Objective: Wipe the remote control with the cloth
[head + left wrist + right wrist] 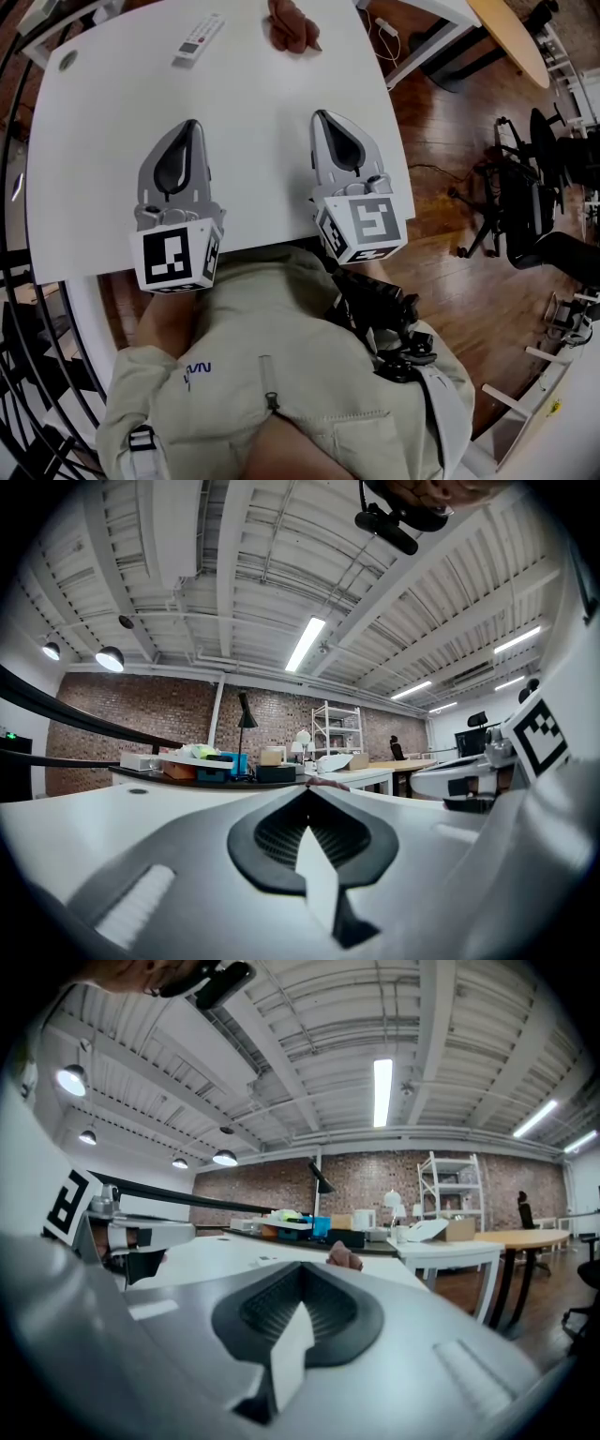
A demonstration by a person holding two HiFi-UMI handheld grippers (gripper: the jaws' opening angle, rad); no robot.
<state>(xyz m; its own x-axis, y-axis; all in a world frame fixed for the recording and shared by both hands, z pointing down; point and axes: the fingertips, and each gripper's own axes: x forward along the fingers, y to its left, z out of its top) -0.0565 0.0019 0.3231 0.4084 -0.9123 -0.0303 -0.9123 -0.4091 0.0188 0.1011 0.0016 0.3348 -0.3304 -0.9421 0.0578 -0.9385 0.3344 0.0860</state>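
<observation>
A white remote control (198, 38) with red and grey buttons lies at the far side of the white table (253, 103), left of a crumpled brown cloth (292, 26). My left gripper (191, 125) rests low over the near part of the table, shut and empty. My right gripper (322, 116) lies beside it to the right, also shut and empty. Both point toward the far edge, well short of the remote and the cloth. In the right gripper view the cloth (345, 1258) peeks over the jaw tips, and a small pale shape (263, 1261) on the table may be the remote.
The table's right edge drops to a wooden floor with a black office chair (525, 206) and a cable (386, 33). A round grommet (67, 61) sits in the table's far left corner. Beyond stand other desks and a shelf (455, 1206) against a brick wall.
</observation>
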